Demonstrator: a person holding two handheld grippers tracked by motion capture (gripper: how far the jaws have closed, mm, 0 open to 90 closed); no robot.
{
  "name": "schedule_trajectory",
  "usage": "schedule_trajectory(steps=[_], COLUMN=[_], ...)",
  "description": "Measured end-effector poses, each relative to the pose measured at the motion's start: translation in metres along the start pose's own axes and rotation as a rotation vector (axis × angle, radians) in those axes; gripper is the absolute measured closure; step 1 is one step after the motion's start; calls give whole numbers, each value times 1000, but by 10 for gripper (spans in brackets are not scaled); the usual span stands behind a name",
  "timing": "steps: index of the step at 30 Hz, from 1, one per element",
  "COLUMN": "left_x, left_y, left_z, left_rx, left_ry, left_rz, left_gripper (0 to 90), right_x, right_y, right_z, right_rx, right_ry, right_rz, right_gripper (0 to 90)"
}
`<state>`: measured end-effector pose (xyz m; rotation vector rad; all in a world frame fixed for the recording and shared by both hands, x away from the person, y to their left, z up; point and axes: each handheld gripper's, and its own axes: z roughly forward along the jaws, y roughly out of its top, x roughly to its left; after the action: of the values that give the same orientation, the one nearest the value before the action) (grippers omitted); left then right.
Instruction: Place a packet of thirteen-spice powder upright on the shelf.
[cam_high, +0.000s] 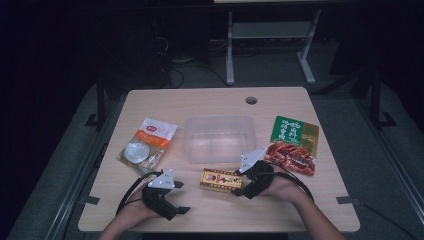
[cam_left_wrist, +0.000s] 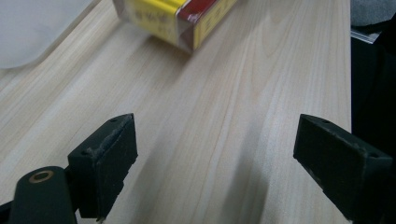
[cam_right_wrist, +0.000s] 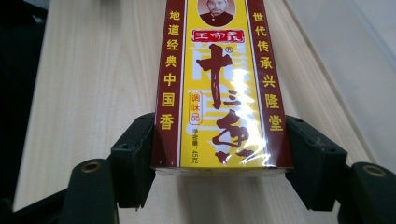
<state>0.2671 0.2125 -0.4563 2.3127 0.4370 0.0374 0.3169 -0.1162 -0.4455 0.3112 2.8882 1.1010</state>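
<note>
- Our right gripper (cam_right_wrist: 219, 158) has both jaws pressed against the sides of the yellow and dark-red cardboard spice box (cam_right_wrist: 219, 88), which lies flat on the pale wooden table (cam_right_wrist: 93, 93).
- Our left gripper (cam_left_wrist: 215, 154) gapes empty; the box lies ahead of it, cut off.
- From above we see a clear plastic tub (cam_high: 218, 138) beyond both grippers; its contents are unclear.
</note>
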Motion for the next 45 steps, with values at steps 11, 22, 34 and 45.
schedule_trajectory(steps=[11, 22, 34, 45], left_x=[-1, 6, 21, 23], left_y=[2, 23, 54, 74], left_z=[-5, -18, -25, -13], left_rx=[-34, -69, -124, -75], left_ry=[-21, -57, -120, -182], left_rz=[15, 90, 176, 227], left_gripper=[129, 127, 126, 125], right_x=[22, 30, 30, 29], right_y=[-1, -5, -1, 1], right_z=[-29, -39, -41, -40], right_rx=[-81, -163, -189, -200], right_ry=[-54, -28, 1, 20], right_rz=[42, 51, 36, 23], right_gripper=[320, 320, 320, 320])
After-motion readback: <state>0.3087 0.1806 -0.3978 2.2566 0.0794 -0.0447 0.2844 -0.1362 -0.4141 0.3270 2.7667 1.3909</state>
